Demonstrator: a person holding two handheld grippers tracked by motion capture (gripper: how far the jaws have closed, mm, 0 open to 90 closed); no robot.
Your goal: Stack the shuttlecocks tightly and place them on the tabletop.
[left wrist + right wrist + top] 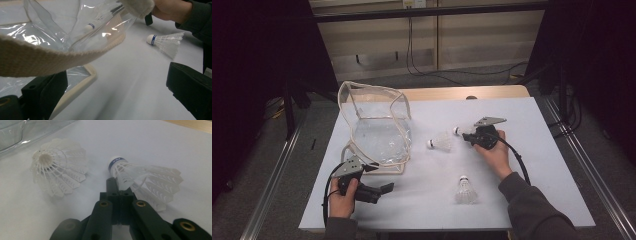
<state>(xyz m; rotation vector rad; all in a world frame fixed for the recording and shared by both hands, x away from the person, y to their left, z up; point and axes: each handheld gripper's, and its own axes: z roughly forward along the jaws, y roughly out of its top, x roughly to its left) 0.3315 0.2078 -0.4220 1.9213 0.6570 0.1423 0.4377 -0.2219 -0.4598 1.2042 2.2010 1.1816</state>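
Observation:
A clear plastic bag (pixel 377 125) with beige webbing trim stands open at the table's left. My left gripper (pixel 379 180) sits at its near corner, open; in the left gripper view (pixel 117 75) the bag's strap (pixel 50 57) crosses above one jaw. My right gripper (pixel 466 136) is right of centre, shut on the feather skirt of a white shuttlecock (pixel 457 131); its blue-banded cork (pixel 116 162) points away from the gripper (pixel 117 187). A second shuttlecock (pixel 441 142) (pixel 57 172) lies just left of it. A third (pixel 465 190) (pixel 167 41) lies nearer the front edge.
The white table sheet (pixel 537 165) ends at the front and right edges near my forearms. A wooden strip (pixel 452 93) runs along the far edge. Metal rails (pixel 277 170) flank the table. Another shuttlecock cork (pixel 88 27) shows through the bag's plastic.

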